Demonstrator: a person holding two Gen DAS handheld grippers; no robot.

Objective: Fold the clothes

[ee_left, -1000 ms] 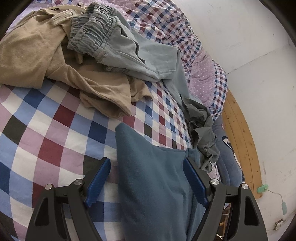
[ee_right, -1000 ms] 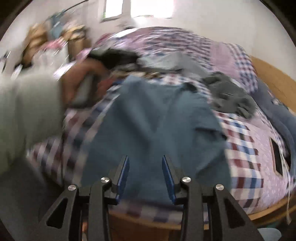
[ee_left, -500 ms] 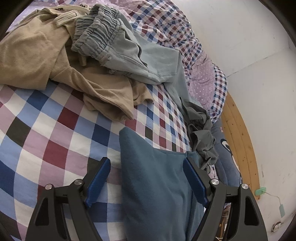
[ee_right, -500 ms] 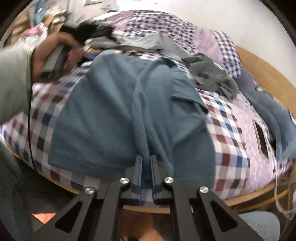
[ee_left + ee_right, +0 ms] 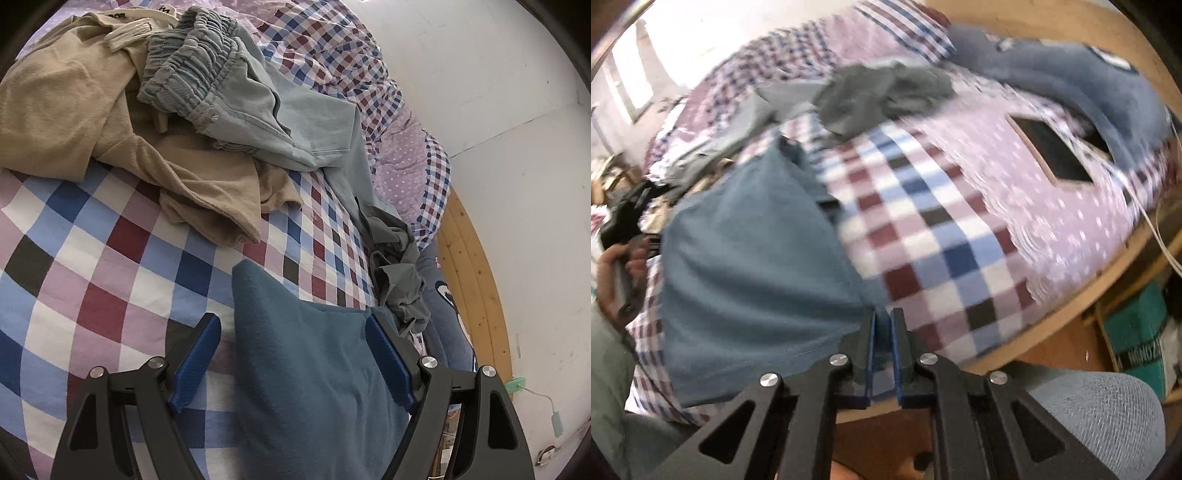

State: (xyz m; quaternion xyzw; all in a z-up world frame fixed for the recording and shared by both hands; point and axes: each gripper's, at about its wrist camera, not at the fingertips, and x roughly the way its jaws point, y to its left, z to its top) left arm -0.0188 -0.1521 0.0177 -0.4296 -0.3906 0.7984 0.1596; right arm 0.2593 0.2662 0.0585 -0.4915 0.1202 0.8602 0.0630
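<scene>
left wrist view: left gripper (image 5: 291, 354) with fingers spread wide, hovering over teal garment (image 5: 314, 369) on checked bedspread (image 5: 92, 266), gripping nothing. teal garment lying on near part of bed, one pointed corner toward tan clothes (image 5: 110, 122); pale denim shorts (image 5: 229, 96) heaped on top of those, grey garment (image 5: 399, 266) crumpled further right near wooden bed frame (image 5: 476, 266). right wrist view, blurred: right gripper (image 5: 882, 332) with fingers pressed together, clamped on near edge of teal garment (image 5: 750, 258) at bed edge, cloth pulled taut from pinch point. hand (image 5: 617, 273) at left margin holding other tool. judged step: mid-fold on teal garment, right side carrying a pinched edge across. next move likely calls for laying that edge over the body of the cloth, keeping it flat, left fingers free to pin or take the far corner; exact fold line not settled by the pictures. versus half a second ago: right view swung rightward, more bare bedspread and dark tablet (image 5: 1052, 155) showing, teal cloth now bunched left and covering less of the bed; clamp unchanged. left view nearly same, spread unchanged, corner of teal cloth slightly shifted.
</scene>
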